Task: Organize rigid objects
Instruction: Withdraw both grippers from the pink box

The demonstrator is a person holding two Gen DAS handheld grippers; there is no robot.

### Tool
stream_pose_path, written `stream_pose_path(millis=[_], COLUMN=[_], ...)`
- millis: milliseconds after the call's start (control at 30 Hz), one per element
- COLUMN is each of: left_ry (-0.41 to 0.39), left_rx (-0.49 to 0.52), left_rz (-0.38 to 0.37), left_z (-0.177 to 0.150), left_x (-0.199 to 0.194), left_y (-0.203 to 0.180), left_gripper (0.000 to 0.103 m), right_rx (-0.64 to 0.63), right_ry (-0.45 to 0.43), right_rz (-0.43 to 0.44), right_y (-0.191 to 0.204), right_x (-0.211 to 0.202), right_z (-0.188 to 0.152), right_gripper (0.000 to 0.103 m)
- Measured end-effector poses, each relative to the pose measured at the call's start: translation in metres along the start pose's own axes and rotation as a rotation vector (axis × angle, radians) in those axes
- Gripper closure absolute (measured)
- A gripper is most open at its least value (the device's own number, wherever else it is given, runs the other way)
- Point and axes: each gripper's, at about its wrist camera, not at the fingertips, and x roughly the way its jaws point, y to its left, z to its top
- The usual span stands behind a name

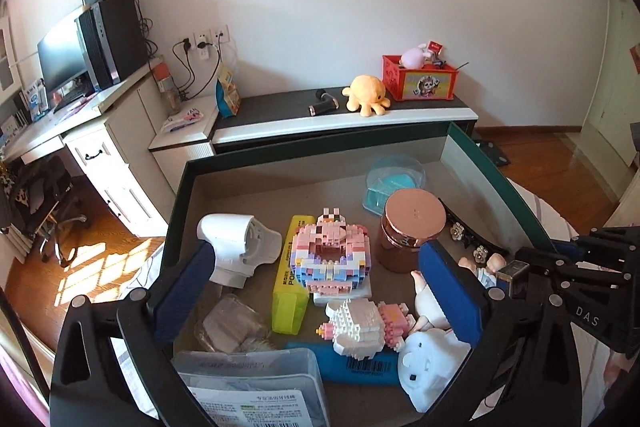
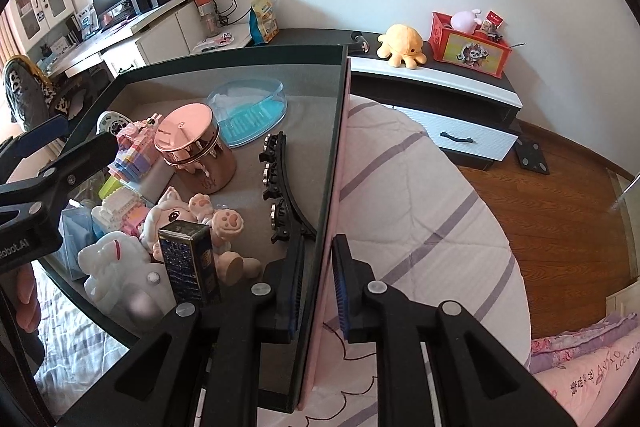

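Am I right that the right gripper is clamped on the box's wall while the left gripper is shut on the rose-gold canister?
Not quite: the left gripper is open, holding nothing, above the toys, as the left wrist view shows. The right gripper does clamp the box's wall; the rose-gold canister stands free.

The box is crowded near and centre: block models, copper jar, figurines. Bare floor remains at the far left, behind the white dryer.

My dark green box has a grey floor. In it: a rose-gold tin, pastel pink-and-blue brick model, white dryer, lime-yellow case. Far off, a yellow plush octopus.
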Motion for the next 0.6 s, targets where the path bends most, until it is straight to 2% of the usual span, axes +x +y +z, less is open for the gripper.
stream_pose_path(millis=[100, 200, 267, 333, 367, 400, 433, 500, 567, 600], left_ry=[0.069, 0.044, 0.041, 0.044, 0.041, 0.039, 0.036, 0.032, 0.029, 0.027], left_rx=[-0.011, -0.030, -0.053, -0.063, -0.063, -0.063, -0.062, -0.063, -0.063, -0.061], left_rz=[0.033, 0.040, 0.016, -0.006, -0.006, -0.001, -0.001, 0.000, -0.002, -0.003], left_z=[-0.004, -0.009, -0.010, -0.012, -0.013, -0.014, -0.015, -0.017, -0.020, -0.022], left_x=[0.002, -0.007, -0.011, -0.016, -0.019, -0.021, -0.023, -0.028, -0.032, -0.035], left_y=[0.004, 0.012, 0.017, 0.020, 0.021, 0.021, 0.021, 0.023, 0.024, 0.025], left_gripper=[0.000, 0.000, 0.000, 0.000, 0.000, 0.000, 0.000, 0.000, 0.000, 0.000], right_rx=[0.001, 0.001, -0.005, -0.022, -0.031, -0.036, -0.044, -0.051, -0.059, -0.065], right_ry=[-0.014, -0.044, -0.078, -0.120, -0.138, -0.155, -0.173, -0.196, -0.206, -0.210], right_rz=[-0.009, -0.025, -0.051, -0.043, -0.041, -0.047, -0.054, -0.057, -0.069, -0.073], right_y=[0.003, 0.008, 0.014, 0.024, 0.029, 0.034, 0.040, 0.049, 0.056, 0.060], right_x=[-0.008, -0.020, -0.032, -0.045, -0.051, -0.056, -0.060, -0.066, -0.068, -0.069], right_z=[0.000, -0.002, -0.002, -0.001, -0.001, 0.000, 0.001, 0.003, 0.003, 0.002], right_gripper=[0.088, 0.086, 0.073, 0.044, 0.037, 0.021, 0.017, 0.017, 0.008, 0.000])
